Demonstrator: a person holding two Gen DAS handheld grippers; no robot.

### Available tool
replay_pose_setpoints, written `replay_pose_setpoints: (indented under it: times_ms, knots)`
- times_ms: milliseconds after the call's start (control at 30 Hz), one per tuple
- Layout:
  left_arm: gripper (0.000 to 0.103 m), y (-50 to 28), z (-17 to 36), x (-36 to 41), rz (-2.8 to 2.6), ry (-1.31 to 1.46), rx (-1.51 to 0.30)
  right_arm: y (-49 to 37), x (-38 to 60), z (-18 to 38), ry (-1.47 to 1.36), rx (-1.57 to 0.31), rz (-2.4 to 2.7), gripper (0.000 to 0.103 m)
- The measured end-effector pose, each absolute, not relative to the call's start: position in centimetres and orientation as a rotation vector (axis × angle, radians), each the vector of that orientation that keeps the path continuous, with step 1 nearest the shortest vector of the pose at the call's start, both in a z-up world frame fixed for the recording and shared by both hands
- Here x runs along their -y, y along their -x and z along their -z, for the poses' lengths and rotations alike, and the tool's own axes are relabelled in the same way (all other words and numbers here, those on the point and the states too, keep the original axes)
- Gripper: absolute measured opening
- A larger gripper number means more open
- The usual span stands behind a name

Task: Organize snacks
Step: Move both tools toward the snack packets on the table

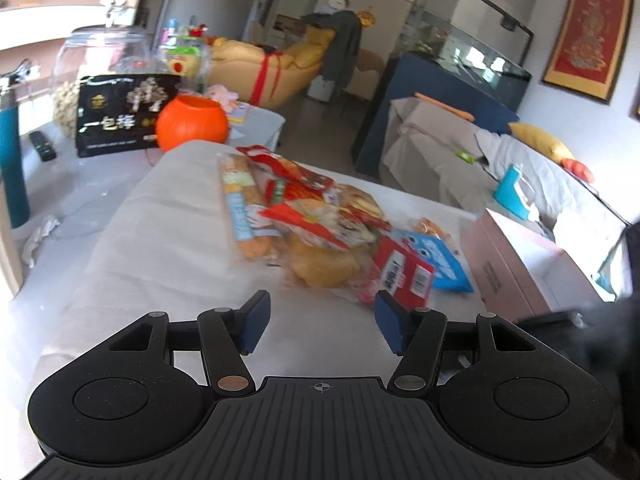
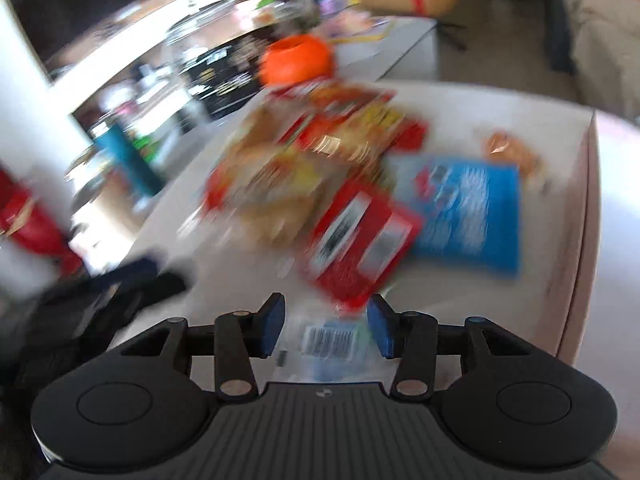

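Observation:
A heap of snack packets [image 1: 304, 220] lies on the white-covered table [image 1: 160, 248]: red, yellow and clear wrappers, with a red packet [image 1: 404, 276] and a blue packet [image 1: 440, 260] at its near right. My left gripper [image 1: 322, 304] stands open just short of the heap, with nothing between its pads. The right wrist view is blurred by motion. There my right gripper [image 2: 326, 308] hangs over the red packet [image 2: 360, 240] and blue packet [image 2: 468, 212]. A small clear packet with a barcode [image 2: 328, 342] spans the gap between its pads and looks sharp.
A pink open box [image 1: 520, 264] stands right of the heap. Behind it are an orange pumpkin bowl [image 1: 192, 122], a black carton [image 1: 120, 116], a remote [image 1: 42, 146], a teal bottle [image 1: 12, 160] and a glass jar [image 1: 100, 52]. A covered sofa [image 1: 500, 152] is at the far right.

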State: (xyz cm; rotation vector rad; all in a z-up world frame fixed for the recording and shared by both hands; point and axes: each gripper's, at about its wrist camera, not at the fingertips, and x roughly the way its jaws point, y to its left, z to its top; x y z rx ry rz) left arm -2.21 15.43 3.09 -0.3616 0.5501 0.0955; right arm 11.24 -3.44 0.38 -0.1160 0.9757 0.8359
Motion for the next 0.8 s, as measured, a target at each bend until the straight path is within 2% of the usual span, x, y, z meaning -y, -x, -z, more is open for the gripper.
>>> replay_pose_setpoints:
  times_ms: [133,200,267,433,600,667,733,800]
  knots:
    - [0.063,1.2,-3.6,-14.1,-0.037,0.330,-0.557,-8.0,8.1,-0.8,0.147,-0.917,-0.837,0.049]
    - [0.063,-0.4,-4.7,-13.1,0.027,0.299,-0.565,-7.4,10.4,-1.2,0.149,-0.906,-0.820,0.061]
    - [0.063,-2.8,-5.9,-12.0,0.106,0.257,-0.564,-7.3,12.3,-1.4,0.181,-0.867,-0.756,0.065]
    - [0.063,-12.8,-8.1,-8.0,0.210,0.110,-0.584,-6.9,14.2,0.2,0.204,-0.796,-0.637,0.065]
    - [0.062,-23.3,-6.0,-4.5,0.183,0.027,-0.690,-6.6,14.6,1.1,0.133,-0.787,-0.633,0.067]
    - [0.056,-25.8,-4.4,-3.5,0.159,-0.040,-0.728,-6.5,15.2,0.8,0.130,-0.782,-0.627,0.067]
    - [0.031,-27.1,-2.9,-3.1,0.178,-0.088,-0.797,-6.5,16.2,0.4,0.132,-0.779,-0.600,0.067]
    - [0.027,-26.6,-1.9,-3.4,0.208,-0.129,-0.824,-6.9,17.5,0.2,0.126,-0.772,-0.566,0.067]
